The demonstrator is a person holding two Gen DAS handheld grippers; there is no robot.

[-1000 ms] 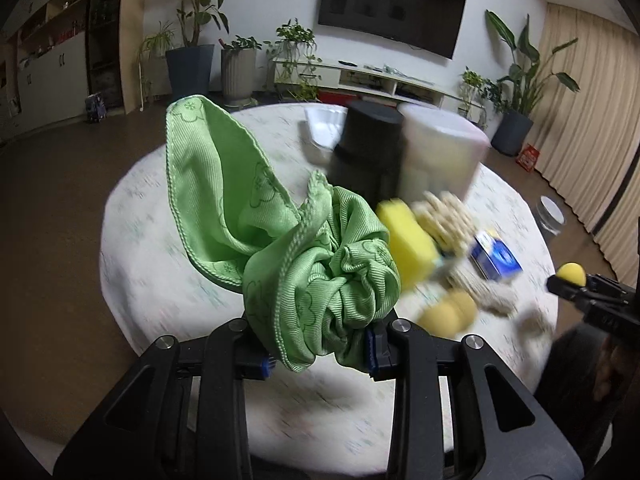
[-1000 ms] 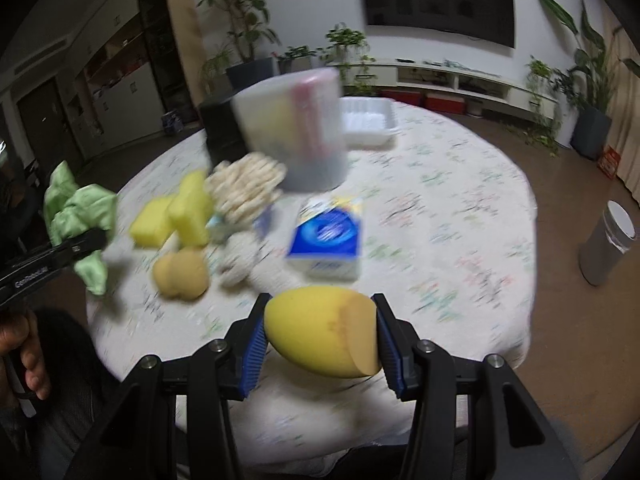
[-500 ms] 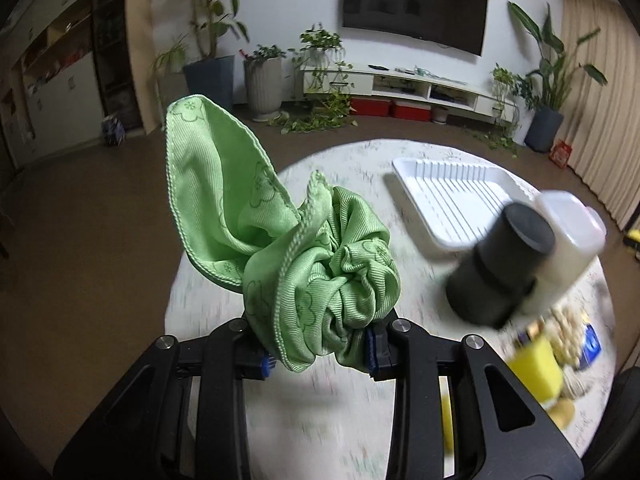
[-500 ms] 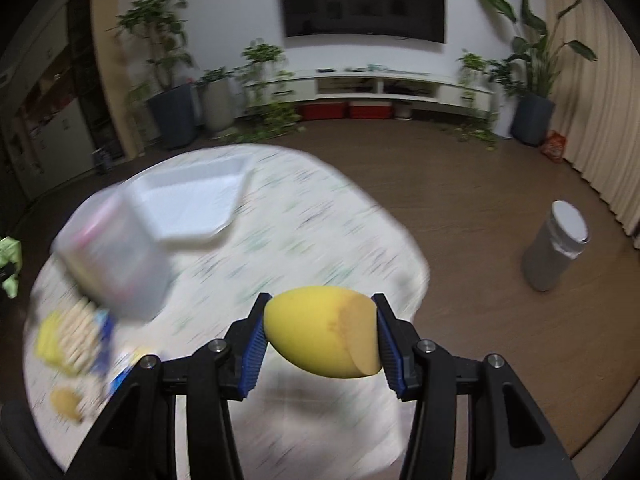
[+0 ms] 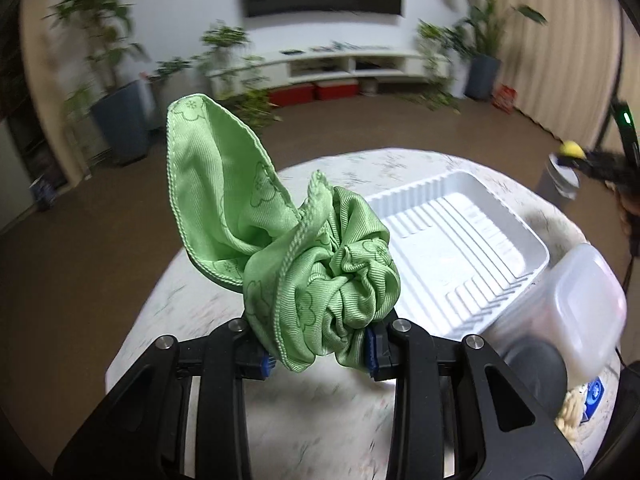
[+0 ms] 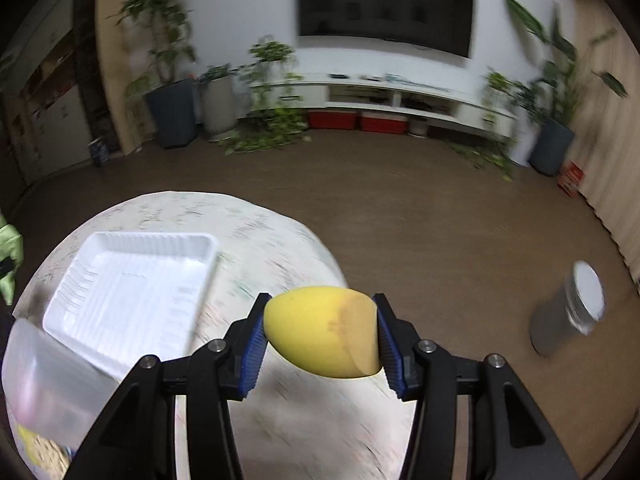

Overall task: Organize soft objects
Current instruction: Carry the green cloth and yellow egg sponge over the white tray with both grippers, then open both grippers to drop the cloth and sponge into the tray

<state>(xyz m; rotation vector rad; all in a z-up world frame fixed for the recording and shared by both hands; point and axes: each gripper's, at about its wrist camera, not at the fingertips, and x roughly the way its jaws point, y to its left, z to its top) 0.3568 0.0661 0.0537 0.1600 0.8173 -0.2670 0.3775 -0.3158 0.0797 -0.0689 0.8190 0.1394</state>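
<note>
My left gripper (image 5: 318, 354) is shut on a crumpled green cloth (image 5: 288, 252) and holds it above the round table (image 5: 192, 304), left of an empty white ribbed tray (image 5: 460, 240). My right gripper (image 6: 320, 346) is shut on a yellow egg-shaped sponge (image 6: 320, 336), held above the table's right side, to the right of the same tray (image 6: 132, 292). The right gripper with the sponge also shows far right in the left wrist view (image 5: 572, 148). A bit of the green cloth (image 6: 8, 248) shows at the left edge of the right wrist view.
A translucent lidded container (image 5: 576, 304) and a dark cylinder (image 5: 536, 368) stand beside the tray's near right. A blue packet (image 5: 594, 390) and other soft items lie at the lower right. A grey bin (image 6: 572, 316) stands on the floor right of the table.
Both grippers have swung forward and up over the table toward the white tray, keeping their loads. The pile of soft items has slid out of view to the lower edges.
</note>
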